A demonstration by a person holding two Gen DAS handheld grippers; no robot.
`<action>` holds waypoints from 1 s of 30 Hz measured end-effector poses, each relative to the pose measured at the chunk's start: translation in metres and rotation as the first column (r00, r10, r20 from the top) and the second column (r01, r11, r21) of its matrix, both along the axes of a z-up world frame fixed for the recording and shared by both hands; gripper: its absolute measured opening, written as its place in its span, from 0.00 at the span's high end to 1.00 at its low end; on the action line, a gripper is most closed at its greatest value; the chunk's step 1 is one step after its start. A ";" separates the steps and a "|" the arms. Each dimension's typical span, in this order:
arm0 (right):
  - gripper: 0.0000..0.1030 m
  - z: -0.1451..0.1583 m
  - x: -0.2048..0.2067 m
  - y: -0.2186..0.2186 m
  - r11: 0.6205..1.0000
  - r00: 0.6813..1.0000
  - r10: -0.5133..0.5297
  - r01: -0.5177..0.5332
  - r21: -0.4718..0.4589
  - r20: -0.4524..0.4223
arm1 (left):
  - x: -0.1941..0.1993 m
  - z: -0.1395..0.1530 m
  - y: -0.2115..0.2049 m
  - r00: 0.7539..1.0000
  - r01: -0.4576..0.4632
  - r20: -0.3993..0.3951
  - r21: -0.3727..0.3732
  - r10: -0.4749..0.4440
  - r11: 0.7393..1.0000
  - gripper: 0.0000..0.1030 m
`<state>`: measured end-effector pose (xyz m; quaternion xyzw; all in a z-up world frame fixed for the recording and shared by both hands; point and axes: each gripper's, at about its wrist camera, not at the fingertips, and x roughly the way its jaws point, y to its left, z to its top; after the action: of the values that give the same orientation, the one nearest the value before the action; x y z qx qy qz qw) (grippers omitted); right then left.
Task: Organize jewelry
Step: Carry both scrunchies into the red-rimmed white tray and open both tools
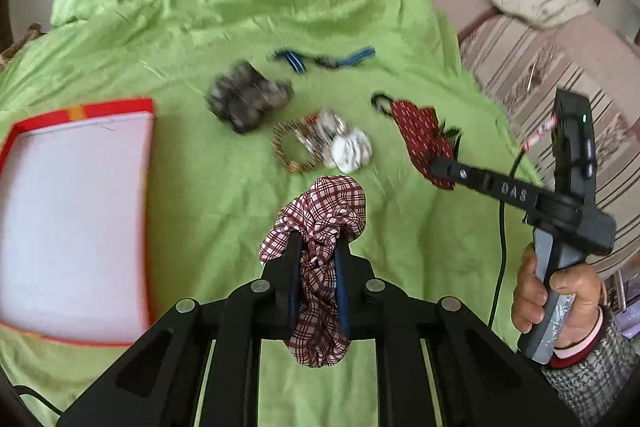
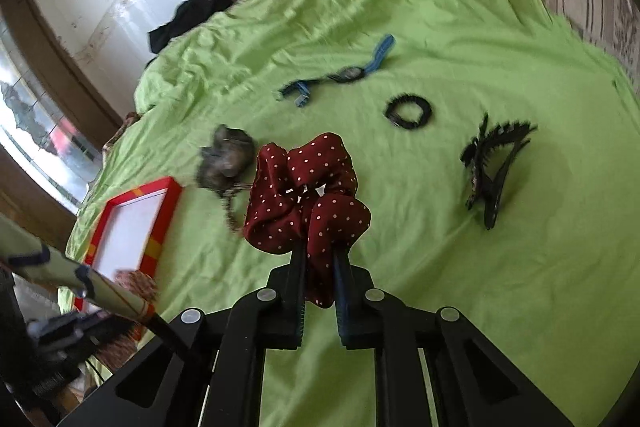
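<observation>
My left gripper (image 1: pixel 318 239) is shut on a red-and-white plaid scrunchie (image 1: pixel 328 211), held above the green sheet. My right gripper (image 2: pixel 319 251) is shut on a dark red scrunchie with white dots (image 2: pixel 308 191), also lifted off the sheet. In the left wrist view the right gripper (image 1: pixel 436 165) reaches in from the right with that dotted scrunchie (image 1: pixel 420 131) at its tip. A shallow white box with a red rim (image 1: pixel 80 113) (image 2: pixel 170 201) lies to the left.
On the green sheet (image 1: pixel 200 27) lie a grey scrunchie (image 1: pixel 246 99), a blue-strapped watch (image 1: pixel 324 61), a leopard-print band (image 1: pixel 290 157), a white scrunchie (image 1: pixel 352 151), a black hair tie (image 2: pixel 408 113) and black claw clips (image 2: pixel 496 167). A striped sofa (image 1: pixel 520 67) stands at the right.
</observation>
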<state>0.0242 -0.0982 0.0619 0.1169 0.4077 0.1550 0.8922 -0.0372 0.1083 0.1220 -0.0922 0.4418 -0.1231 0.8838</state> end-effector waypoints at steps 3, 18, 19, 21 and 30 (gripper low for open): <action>0.87 0.015 -0.012 0.020 0.999 0.999 0.047 -0.047 0.000 0.013 | -0.014 0.021 0.040 0.998 -0.059 0.028 0.007 0.058 0.998 0.86; 0.87 0.002 0.003 0.251 0.928 0.929 0.363 -0.367 -0.063 -0.069 | 0.034 -0.009 0.240 0.926 -0.359 -0.041 0.206 0.375 0.910 0.86; 0.87 -0.004 0.010 0.264 0.925 0.925 0.370 -0.375 -0.064 -0.082 | 0.041 -0.015 0.251 0.920 -0.371 -0.052 0.206 0.389 0.905 0.86; 0.87 -0.016 0.026 0.288 0.923 0.922 0.373 -0.380 -0.064 -0.107 | 0.054 -0.025 0.269 0.912 -0.384 -0.067 0.214 0.406 0.898 0.85; 0.79 -0.053 0.080 0.348 0.932 0.926 0.342 -0.356 -0.068 -0.160 | 0.098 -0.053 0.312 0.895 -0.407 -0.091 0.237 0.437 0.882 0.75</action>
<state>0.1038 0.2500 0.0088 0.0108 0.4930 0.2827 0.8228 0.0612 0.4200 0.0690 -0.1003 0.4832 0.1274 0.8604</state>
